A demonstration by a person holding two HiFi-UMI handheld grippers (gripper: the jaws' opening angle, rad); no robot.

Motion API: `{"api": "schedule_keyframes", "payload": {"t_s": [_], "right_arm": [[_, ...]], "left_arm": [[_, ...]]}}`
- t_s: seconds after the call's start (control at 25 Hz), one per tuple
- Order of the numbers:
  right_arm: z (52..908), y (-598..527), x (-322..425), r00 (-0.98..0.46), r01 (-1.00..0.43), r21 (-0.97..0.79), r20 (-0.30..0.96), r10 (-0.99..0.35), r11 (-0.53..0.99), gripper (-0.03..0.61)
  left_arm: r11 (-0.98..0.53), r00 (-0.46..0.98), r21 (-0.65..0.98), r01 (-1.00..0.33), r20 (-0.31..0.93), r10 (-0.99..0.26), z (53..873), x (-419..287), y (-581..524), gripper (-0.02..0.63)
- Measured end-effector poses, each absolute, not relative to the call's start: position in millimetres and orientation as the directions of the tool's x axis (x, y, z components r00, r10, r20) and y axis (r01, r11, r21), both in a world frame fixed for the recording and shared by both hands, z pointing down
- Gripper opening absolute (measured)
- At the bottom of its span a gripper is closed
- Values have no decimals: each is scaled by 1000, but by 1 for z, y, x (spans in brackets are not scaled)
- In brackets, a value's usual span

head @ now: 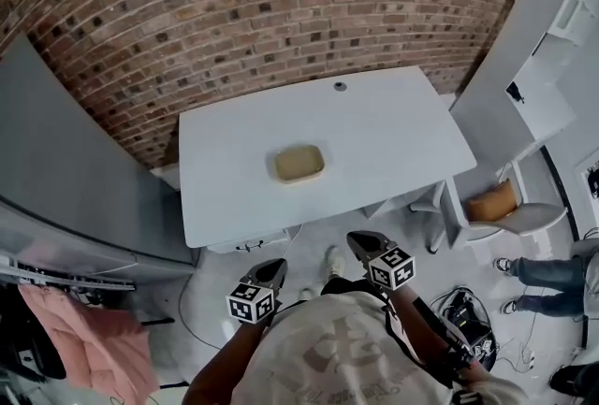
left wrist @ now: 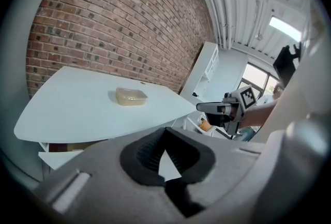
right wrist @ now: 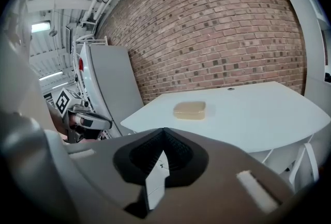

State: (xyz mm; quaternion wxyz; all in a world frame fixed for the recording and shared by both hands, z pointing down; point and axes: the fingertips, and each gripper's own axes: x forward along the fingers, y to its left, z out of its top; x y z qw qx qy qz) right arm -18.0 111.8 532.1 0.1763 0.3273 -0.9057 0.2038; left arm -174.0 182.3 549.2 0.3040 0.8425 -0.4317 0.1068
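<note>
A shallow beige plastic container [head: 299, 163] sits alone near the middle of the white table [head: 402, 127], well back from its near edge. Both tools hang off that near edge, close to the person's chest. The left gripper [head: 278, 264] and the right gripper [head: 356, 239] each have their jaws closed tip to tip on nothing, well apart from the container. A brick wall [head: 234, 10] runs behind the table's far edge
</note>
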Motion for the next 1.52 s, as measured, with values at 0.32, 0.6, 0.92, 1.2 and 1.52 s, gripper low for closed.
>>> {"api": "schedule_keyframes", "payload": {"t_s": [0.32, 0.6, 0.92, 1.2, 1.52], "right_arm": [[545, 66, -9, -734, -652, -271, 462, -499, 708, 8], [547, 10, 3, -747, -639, -294, 457, -483, 711, 8], [556, -41, 11, -774, -602, -330, 463, -432, 727, 8], [566, -75, 15, -803, -563, -369, 455, -385, 739, 8], [573, -116, 14, -829, -520, -388, 443, -341, 761, 9]], "left_arm": [[-444, 597, 400, -802, 491, -635, 555, -159, 140, 3], [-447, 590, 385, -807, 496, -637, 547, -140, 83, 3], [-420, 570, 385, -822, 531, -627, 554, -122, 39, 3], [-407, 546, 365, -837, 578, -606, 563, -111, 9, 3], [-412, 521, 327, -851, 622, -584, 572, -106, -17, 3]]}}
